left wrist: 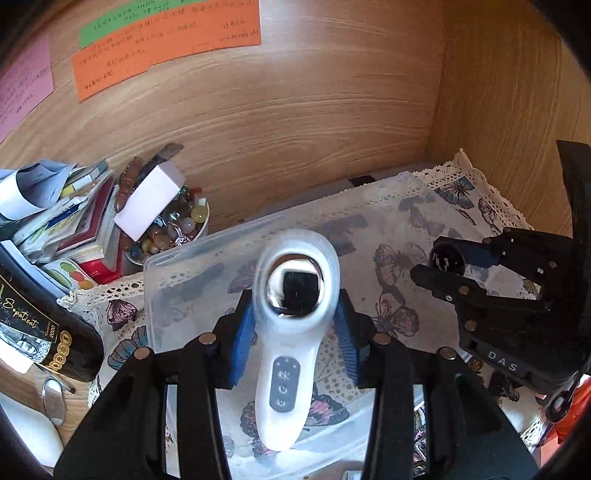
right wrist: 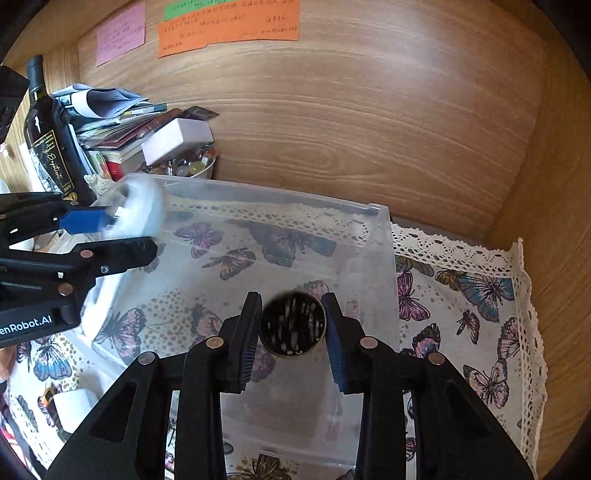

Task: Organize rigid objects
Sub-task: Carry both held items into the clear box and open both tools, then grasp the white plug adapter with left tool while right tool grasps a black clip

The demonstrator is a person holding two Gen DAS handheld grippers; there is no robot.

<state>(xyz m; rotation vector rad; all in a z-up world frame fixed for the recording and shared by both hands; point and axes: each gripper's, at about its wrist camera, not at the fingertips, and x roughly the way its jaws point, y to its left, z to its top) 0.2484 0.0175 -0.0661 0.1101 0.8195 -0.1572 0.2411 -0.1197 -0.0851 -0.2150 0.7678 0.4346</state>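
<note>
My left gripper [left wrist: 295, 328] is shut on a white handheld device [left wrist: 291, 339] with a round mirror-like head and grey buttons, held over a clear plastic bin [left wrist: 177, 266]. The device also shows in the right wrist view [right wrist: 133, 210], at the bin's left wall. My right gripper [right wrist: 291, 325] is shut on a round black ribbed cap-like object [right wrist: 293, 324], held over the bin [right wrist: 384, 258]. In the left wrist view the right gripper [left wrist: 439, 264] and the black object [left wrist: 446, 258] are at the right.
A butterfly-print cloth with lace edge [right wrist: 480, 295] covers the shelf. At the left stand a dark wine bottle [right wrist: 48, 140], a stack of books and papers [right wrist: 110, 122], a bowl of beads [left wrist: 173, 229] and a white box [left wrist: 147, 203]. Wooden walls with coloured notes [right wrist: 229, 29] enclose the back and right.
</note>
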